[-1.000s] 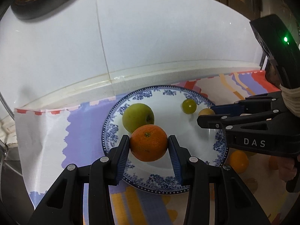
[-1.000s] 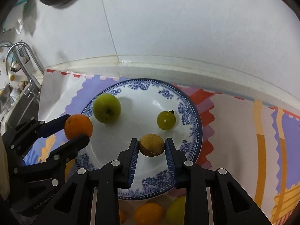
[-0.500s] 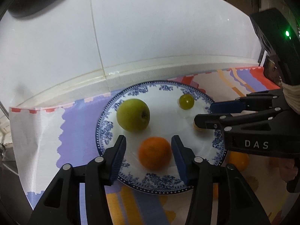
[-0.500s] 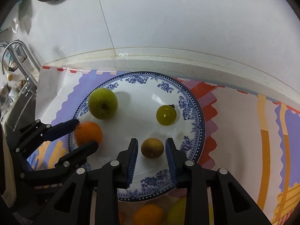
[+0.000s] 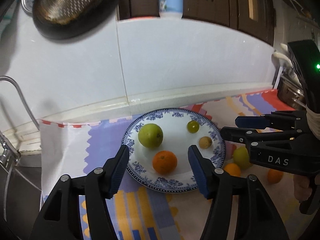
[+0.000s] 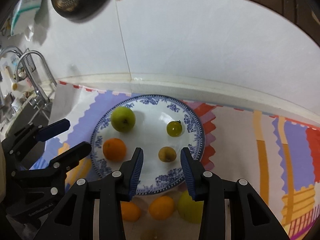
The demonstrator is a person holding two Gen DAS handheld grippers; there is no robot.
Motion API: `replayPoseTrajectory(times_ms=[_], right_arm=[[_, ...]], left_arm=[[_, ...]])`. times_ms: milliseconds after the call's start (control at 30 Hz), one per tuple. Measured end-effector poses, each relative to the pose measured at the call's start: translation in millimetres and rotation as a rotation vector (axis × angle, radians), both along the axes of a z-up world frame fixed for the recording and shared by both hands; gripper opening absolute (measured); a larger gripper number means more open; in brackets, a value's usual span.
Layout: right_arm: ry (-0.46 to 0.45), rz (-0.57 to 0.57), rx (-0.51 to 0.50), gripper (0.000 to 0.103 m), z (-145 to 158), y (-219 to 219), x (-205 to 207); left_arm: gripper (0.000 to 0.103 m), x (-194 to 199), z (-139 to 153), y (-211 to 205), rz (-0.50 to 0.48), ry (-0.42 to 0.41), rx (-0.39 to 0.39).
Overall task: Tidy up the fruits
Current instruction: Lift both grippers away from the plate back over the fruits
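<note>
A blue-patterned plate (image 5: 176,138) (image 6: 152,120) on a colourful mat holds an orange (image 5: 164,161) (image 6: 114,149), a green apple (image 5: 150,135) (image 6: 122,119), a small green tomato (image 5: 193,126) (image 6: 174,128) and a small brown fruit (image 5: 205,142) (image 6: 167,154). My left gripper (image 5: 158,150) (image 6: 79,135) hovers over the plate's near edge with its jaws opening. The orange lies free beyond its pads. My right gripper (image 6: 162,151) (image 5: 230,127) stands open, drawn back from the brown fruit, which rests untouched on the plate.
Loose fruit lies on the mat in front of the plate: two oranges (image 6: 161,210) (image 6: 130,211) and a yellow-green fruit (image 6: 189,210). A tap (image 6: 34,76) and sink are at the left. A white wall rises right behind the plate, with a strainer (image 5: 68,2) hanging above.
Both grippers let go: the orange and the brown fruit now rest on the plate. Both grippers have pulled back and up, and the left jaws have spread wider.
</note>
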State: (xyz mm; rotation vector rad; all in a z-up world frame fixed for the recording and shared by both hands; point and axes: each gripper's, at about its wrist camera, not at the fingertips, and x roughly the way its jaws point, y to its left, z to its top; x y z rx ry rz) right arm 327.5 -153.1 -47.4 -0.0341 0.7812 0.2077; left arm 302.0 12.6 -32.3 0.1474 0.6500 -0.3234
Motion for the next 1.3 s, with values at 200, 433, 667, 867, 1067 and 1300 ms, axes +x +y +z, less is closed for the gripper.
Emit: replayPoseTrajectory(times_ms=[200,433,667,867,1067,1300], right_arm=[[-0.071,-0.033,-0.001,0.052,22,-6,-31],[-0.133,-0.074,-0.012,0.059,39,-15,-67],[-0.16,-0.119,-0.007,0.059,43,-28,-98],[-0.175,-0.143,-0.008,0.059,45,-35,-122],[-0.203,-0.163,-0.023,0.066,46,-44,-142],[-0.215,-0.159,-0.061,0.066,43,-49,-160]], left_arm=[[0.067,-28,21,-1,0.005,-0.057,-0.011],[0.073,-59,35,-7,-0.012,-0.101,-0.003],[0.075,-87,43,-14,-0.027,-0.134,0.008],[0.079,-107,47,-20,-0.035,-0.159,0.012],[0.083,-122,46,-28,-0.045,-0.178,0.022],[0.085,-136,41,-35,-0.054,-0.184,0.026]])
